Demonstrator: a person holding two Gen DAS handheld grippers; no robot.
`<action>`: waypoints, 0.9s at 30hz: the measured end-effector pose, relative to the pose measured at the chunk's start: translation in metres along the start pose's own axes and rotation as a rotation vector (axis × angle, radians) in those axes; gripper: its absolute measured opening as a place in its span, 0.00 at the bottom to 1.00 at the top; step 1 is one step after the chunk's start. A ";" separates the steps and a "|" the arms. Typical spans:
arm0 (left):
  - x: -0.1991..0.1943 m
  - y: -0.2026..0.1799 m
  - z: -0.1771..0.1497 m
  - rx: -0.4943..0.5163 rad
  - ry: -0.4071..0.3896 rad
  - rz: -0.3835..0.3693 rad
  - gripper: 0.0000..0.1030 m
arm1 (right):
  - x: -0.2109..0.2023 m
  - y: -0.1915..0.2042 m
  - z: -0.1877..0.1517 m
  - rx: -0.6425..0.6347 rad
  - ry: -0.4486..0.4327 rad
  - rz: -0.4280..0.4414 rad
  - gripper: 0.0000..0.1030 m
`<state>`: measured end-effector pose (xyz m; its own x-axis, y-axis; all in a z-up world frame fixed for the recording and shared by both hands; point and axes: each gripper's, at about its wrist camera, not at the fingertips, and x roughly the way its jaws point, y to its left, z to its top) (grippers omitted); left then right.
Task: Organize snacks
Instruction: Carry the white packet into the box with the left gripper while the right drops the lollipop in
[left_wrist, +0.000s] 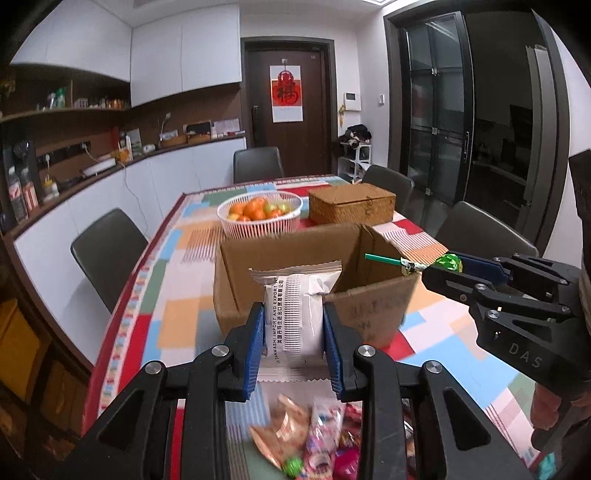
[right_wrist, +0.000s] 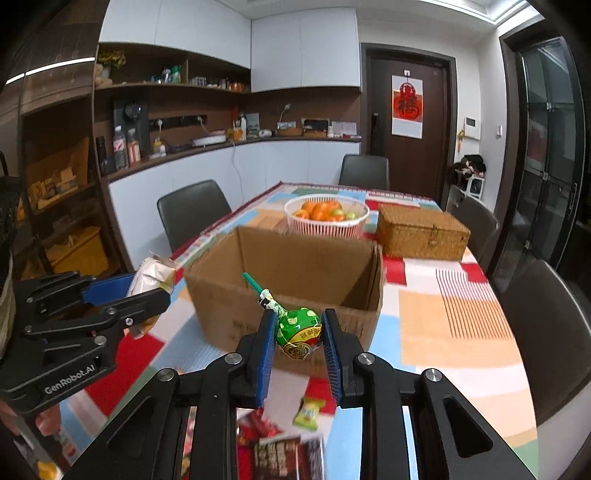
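Observation:
My left gripper (left_wrist: 294, 328) is shut on a white snack packet (left_wrist: 295, 314) with black print, held upright above the table. An open cardboard box (left_wrist: 291, 258) stands just beyond it. My right gripper (right_wrist: 299, 334) is shut on a green-wrapped lollipop (right_wrist: 298, 330) whose green stick points up and away toward the box (right_wrist: 295, 266). In the left wrist view the right gripper (left_wrist: 439, 267) hangs at the box's right corner with the lollipop (left_wrist: 451, 262). In the right wrist view the left gripper (right_wrist: 147, 288) and its packet (right_wrist: 153, 275) hang left of the box.
Loose snack packets (left_wrist: 314, 439) lie on the patchwork tablecloth (left_wrist: 177, 295) below the grippers; a green candy (right_wrist: 309, 412) lies there too. Beyond the box stand a white fruit basket (left_wrist: 258, 214) and a wicker box (left_wrist: 351, 205). Grey chairs ring the table.

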<state>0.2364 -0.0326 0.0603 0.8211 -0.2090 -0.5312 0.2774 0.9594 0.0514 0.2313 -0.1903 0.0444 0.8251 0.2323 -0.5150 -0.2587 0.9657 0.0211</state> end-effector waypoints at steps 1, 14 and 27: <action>0.004 0.001 0.003 0.005 -0.001 0.002 0.30 | 0.003 -0.002 0.004 0.003 -0.007 0.004 0.25; 0.073 0.020 0.043 -0.030 0.077 -0.032 0.30 | 0.060 -0.024 0.044 0.022 0.010 -0.014 0.25; 0.075 0.027 0.043 -0.031 0.090 0.013 0.69 | 0.092 -0.040 0.050 0.074 0.064 -0.055 0.53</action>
<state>0.3269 -0.0307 0.0582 0.7760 -0.1796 -0.6047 0.2499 0.9677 0.0332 0.3423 -0.2021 0.0389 0.8026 0.1733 -0.5708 -0.1741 0.9833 0.0538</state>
